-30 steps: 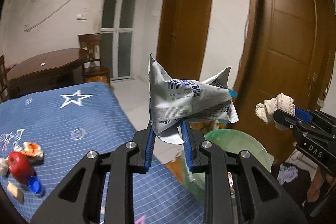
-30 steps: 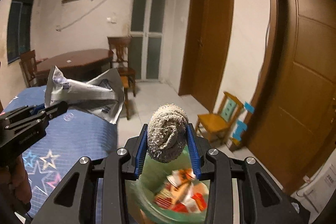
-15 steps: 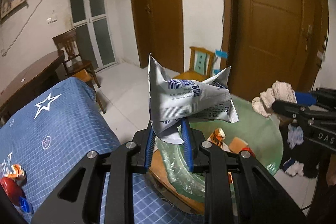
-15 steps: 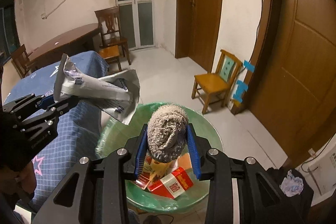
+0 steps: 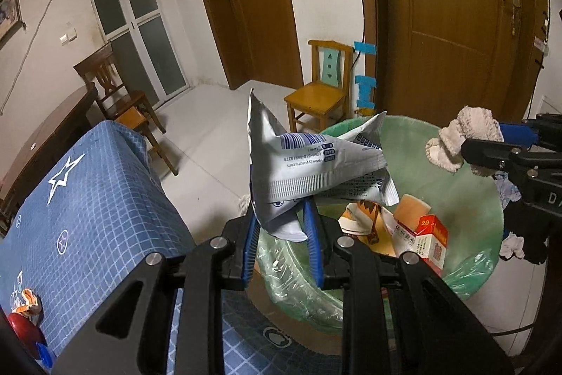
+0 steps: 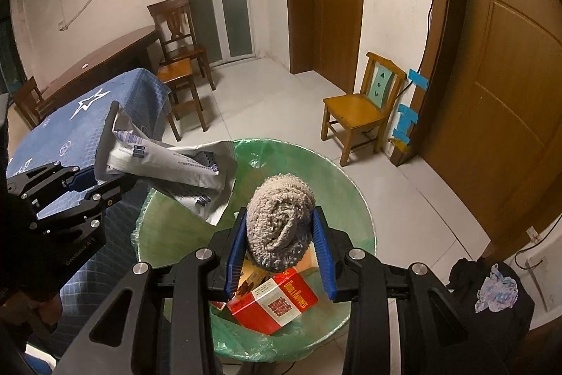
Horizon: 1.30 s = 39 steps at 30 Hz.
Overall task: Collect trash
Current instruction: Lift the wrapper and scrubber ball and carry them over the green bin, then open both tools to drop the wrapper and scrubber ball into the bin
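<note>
My left gripper (image 5: 282, 217) is shut on a crumpled silver wrapper (image 5: 309, 164) with a barcode, held at the near rim of the green-lined trash bin (image 5: 474, 192). In the right wrist view the same wrapper (image 6: 168, 160) hangs over the bin's left edge (image 6: 147, 217). My right gripper (image 6: 279, 234) is shut on a rolled grey-beige cloth (image 6: 279, 231) directly above the bin's opening; the left wrist view shows this cloth (image 5: 460, 139) at the far right. Inside the bin lie a red and white carton (image 6: 274, 301) and other packets.
A blue star-patterned tablecloth (image 5: 87, 199) covers the table left of the bin, with a red object (image 5: 23, 333) and scraps on it. A small wooden chair (image 6: 361, 108) stands by the wall, brown doors behind. Dark clothes (image 6: 491, 290) lie on the floor at the right.
Both grippers have swung from the table over to the bin and sunk toward it, each keeping its load. The bin's contents now fill the lower view.
</note>
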Motion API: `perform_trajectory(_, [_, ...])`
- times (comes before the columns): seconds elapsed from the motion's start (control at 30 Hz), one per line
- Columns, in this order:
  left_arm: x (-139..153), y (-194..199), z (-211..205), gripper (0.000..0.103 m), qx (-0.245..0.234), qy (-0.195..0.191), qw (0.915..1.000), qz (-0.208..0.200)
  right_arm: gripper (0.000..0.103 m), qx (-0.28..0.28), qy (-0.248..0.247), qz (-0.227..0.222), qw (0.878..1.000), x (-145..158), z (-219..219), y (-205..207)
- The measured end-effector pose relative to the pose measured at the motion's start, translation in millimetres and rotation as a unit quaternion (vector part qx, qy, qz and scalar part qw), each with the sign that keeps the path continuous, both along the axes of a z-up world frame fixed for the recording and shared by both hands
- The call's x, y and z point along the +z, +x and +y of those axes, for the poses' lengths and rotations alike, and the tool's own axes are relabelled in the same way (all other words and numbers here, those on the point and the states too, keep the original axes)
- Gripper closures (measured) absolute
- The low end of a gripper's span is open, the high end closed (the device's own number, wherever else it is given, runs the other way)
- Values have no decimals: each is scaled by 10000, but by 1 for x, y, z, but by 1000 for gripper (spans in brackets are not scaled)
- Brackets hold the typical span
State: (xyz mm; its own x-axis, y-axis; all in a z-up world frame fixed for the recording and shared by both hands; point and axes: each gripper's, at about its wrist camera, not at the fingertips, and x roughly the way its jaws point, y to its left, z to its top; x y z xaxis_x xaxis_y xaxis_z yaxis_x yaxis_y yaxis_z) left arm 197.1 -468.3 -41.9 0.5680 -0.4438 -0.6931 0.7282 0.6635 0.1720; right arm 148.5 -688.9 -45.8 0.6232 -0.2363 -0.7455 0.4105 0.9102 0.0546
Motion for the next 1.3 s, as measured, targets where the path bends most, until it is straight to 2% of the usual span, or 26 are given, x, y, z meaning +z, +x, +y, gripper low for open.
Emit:
perform_trajectory(0.73, [-3,3,-7,79,50,8,10000,43,65,-6,23,-28,10000,-5,6,5])
perform_trajectory(0.83, [-3,5,-8,76,107,34,9999,61,62,-45,45,-67,10000,-6,5,5])
perform_trajectory(0.9, [-4,5,-9,64,117,66,9999,69,53,-80,76,-123,9999,-7,3,3])
perform_trajectory(0.93, [-3,5,-9,52,122,61,9999,53,52,-103,99,-162,9998,-7,2,1])
perform_trajectory(0.97, [-3,4,-9,47,114,49,9999,25,51,-124,111,-193,9997,-6,1,-1])
perform_trajectory(1.3, [1,0,-8,47,151,80,9998,54,51,-164,138,-356,9991,-2,8,-14])
